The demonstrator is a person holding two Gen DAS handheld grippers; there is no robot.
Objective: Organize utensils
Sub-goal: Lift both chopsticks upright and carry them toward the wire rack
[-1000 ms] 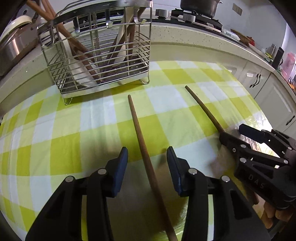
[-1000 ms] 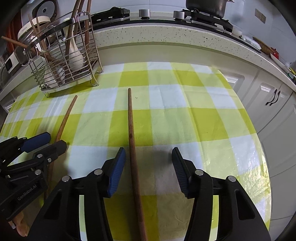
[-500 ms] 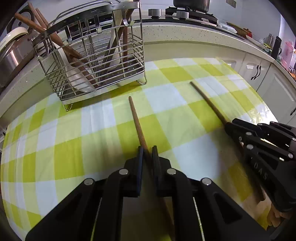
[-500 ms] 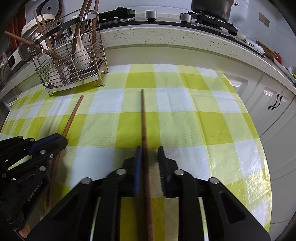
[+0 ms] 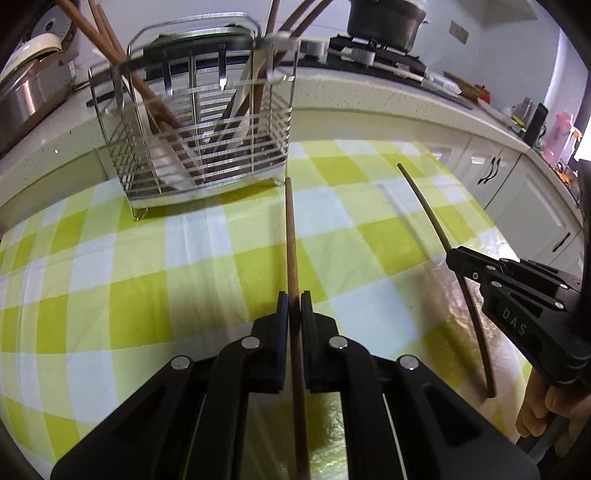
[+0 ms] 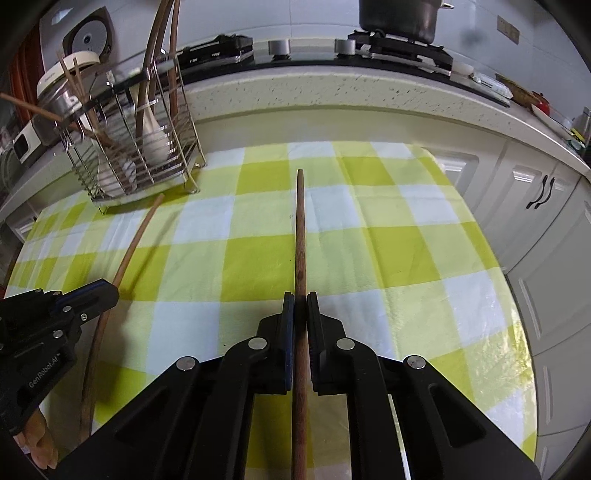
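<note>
Both chopsticks are now clamped, where before the jaws stood apart: left gripper (image 5: pixel 291 306) pinches one chopstick (image 5: pixel 290 236), right gripper (image 6: pixel 300 306) pinches the other chopstick (image 6: pixel 300 229) (tips toward the wire rack (image 5: pixel 199 147)), above the checked tablecloth (image 5: pixel 129 266).

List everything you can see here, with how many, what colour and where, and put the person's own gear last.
chopstick: 2, brown wood, one in each gripper above the cloth
rack: 1, silver wire, far left of the cloth, holding white spoons and brown sticks
cloth: 1, yellow-green and white check, covering the table
pot: 1, dark, on the stove behind
cabinets: white, dark handles, right side
left gripper: black, blue pads, shut on a chopstick
right gripper: black, blue pads, shut on a chopstick
hand: 1, under the right gripper
</note>
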